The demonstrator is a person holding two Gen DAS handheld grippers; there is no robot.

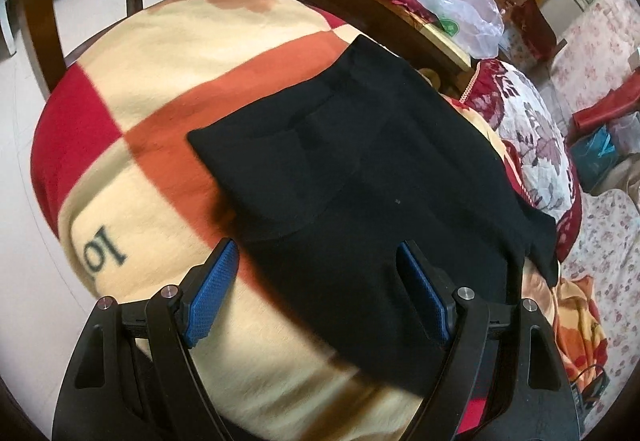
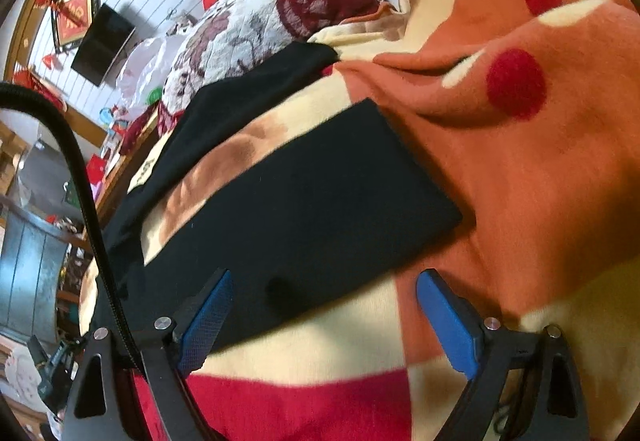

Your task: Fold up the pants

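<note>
A pair of black fabric pants is seen lying flat on a fleece blanket with cream, orange and red blocks. In the left wrist view the waist end is spread toward the far side, and the dark cloth runs down to the near edge between the fingers. The left gripper, black-framed with blue textured pads, is held with its jaws wide apart; the cloth lies below and between them, and no pad is seen pressing on it. Dark lettering is printed on the cream part of the blanket at the near left.

In the right wrist view a black leg is laid across the blanket as a broad flat band, its squared end toward the right, while another part of the pants is seen farther off at the left. The right gripper is also held wide, its blue pads set on either side of the near edge of the leg, with nothing clamped. A black ribbed cable is seen curving down the left side. A white and maroon floral quilt is bunched beyond the pants.
</note>
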